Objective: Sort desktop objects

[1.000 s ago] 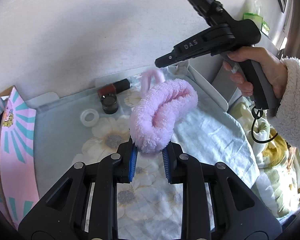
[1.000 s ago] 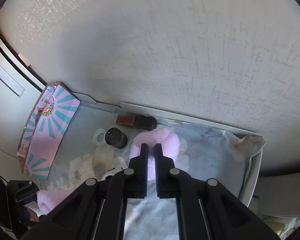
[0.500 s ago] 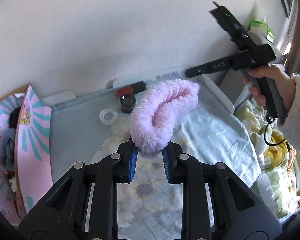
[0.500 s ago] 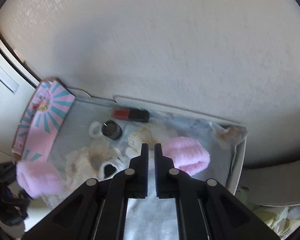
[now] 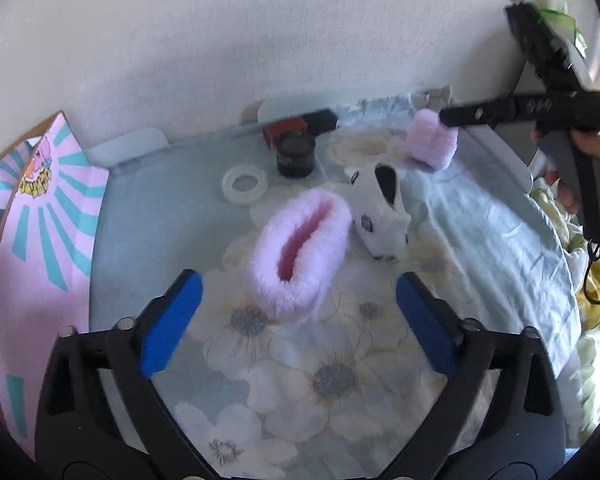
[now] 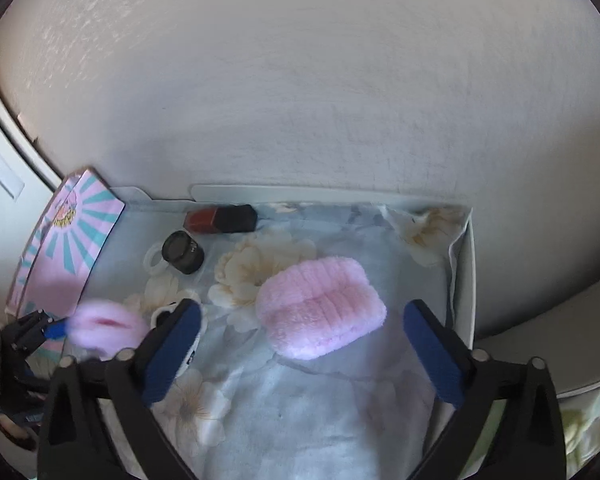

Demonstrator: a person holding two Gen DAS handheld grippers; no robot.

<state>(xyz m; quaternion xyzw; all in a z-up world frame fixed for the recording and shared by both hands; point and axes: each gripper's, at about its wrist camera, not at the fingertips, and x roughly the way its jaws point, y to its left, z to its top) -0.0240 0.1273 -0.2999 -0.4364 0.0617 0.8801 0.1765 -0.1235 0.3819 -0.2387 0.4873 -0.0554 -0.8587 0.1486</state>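
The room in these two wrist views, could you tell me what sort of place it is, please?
Probably a bedroom at home: a small table draped in floral cloth against a plain wall, fluffy pink wristbands, a dark cosmetic jar, and rumpled bedding alongside.

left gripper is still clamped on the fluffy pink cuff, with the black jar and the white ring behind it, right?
Not clamped. In the left wrist view the left gripper has just opened, and its blue pads stand clear of the fluffy pink cuff, which lies on the floral cloth. The black jar and white ring do sit behind it.

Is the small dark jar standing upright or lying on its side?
Upright. The small dark jar stands on its base on the floral cloth, round top facing up.
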